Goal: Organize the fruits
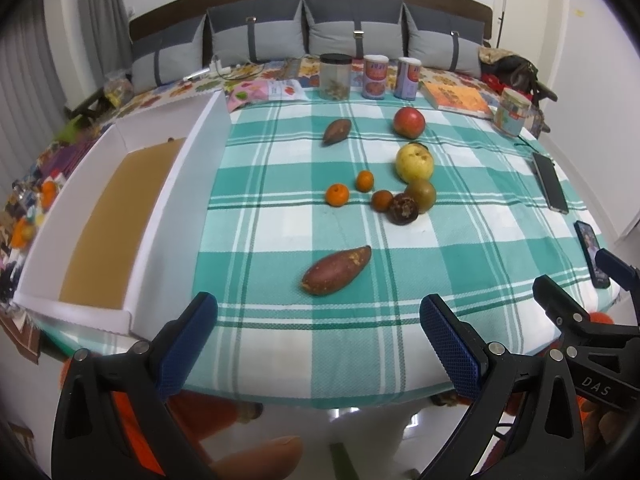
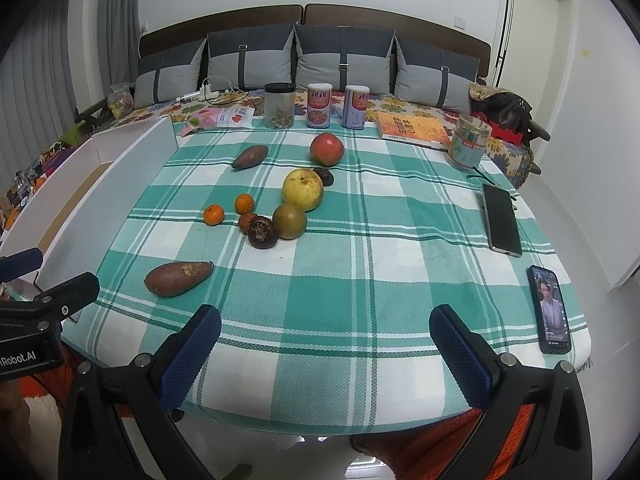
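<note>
Fruits lie on a green checked tablecloth [image 1: 320, 240]. A large sweet potato [image 1: 336, 270] [image 2: 178, 278] lies nearest. Behind it sit two small oranges [image 1: 337, 195] [image 1: 365, 181], a dark round fruit [image 1: 404, 209] [image 2: 262, 233], a brown pear [image 1: 422, 195], a yellow pear [image 1: 414, 162] [image 2: 303, 189], a red apple [image 1: 409, 122] [image 2: 327, 149] and a small sweet potato [image 1: 337, 131] [image 2: 250, 157]. My left gripper [image 1: 318, 312] is open and empty at the table's front edge. My right gripper [image 2: 325, 324] is open and empty beside it.
A white box [image 1: 176, 184] with a brown floor stands at the table's left. Jars and cans [image 1: 336, 76] line the back, with a book [image 1: 456, 98] and a jar [image 1: 512, 112] at back right. Two phones [image 2: 502, 220] [image 2: 550, 310] lie on the right.
</note>
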The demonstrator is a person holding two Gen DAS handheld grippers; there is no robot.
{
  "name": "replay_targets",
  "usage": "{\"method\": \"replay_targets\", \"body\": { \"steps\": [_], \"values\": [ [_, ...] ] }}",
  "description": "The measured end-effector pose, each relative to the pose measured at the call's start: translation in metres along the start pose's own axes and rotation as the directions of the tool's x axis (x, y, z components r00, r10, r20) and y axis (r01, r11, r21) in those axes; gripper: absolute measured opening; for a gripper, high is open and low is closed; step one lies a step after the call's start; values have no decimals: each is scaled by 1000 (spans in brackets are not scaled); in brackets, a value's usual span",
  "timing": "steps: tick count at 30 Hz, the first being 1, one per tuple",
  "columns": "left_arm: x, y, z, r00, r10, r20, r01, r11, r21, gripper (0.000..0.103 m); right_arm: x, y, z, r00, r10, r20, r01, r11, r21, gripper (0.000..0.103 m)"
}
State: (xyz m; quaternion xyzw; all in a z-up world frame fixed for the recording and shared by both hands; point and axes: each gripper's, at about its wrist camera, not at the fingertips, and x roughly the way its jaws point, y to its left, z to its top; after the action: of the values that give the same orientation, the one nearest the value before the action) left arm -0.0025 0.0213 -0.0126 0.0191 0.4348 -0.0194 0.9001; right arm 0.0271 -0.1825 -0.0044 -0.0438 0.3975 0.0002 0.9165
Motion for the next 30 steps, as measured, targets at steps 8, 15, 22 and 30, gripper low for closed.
{"method": "replay_targets", "body": {
  "steps": [8, 15, 22, 30],
  "values": [
    [3, 0, 0, 1000, 0, -9, 0, 1000, 1, 102, 4, 4, -1, 1000, -12, -8, 12, 1000, -25, 103],
    [6, 0, -2, 1000, 3, -15, -3, 1000, 0, 102, 6, 6, -2, 1000, -25, -11, 24, 998, -50, 103],
    [7, 1, -3, 1000, 5, -18, -5, 1000, -1, 102, 6, 6, -2, 999, -31, -12, 30, 998, -58, 103],
    [8, 2, -4, 1000, 7, -21, -7, 1000, -3, 102, 7, 6, -3, 999, -31, -17, 30, 998, -58, 103]
  ]
}}
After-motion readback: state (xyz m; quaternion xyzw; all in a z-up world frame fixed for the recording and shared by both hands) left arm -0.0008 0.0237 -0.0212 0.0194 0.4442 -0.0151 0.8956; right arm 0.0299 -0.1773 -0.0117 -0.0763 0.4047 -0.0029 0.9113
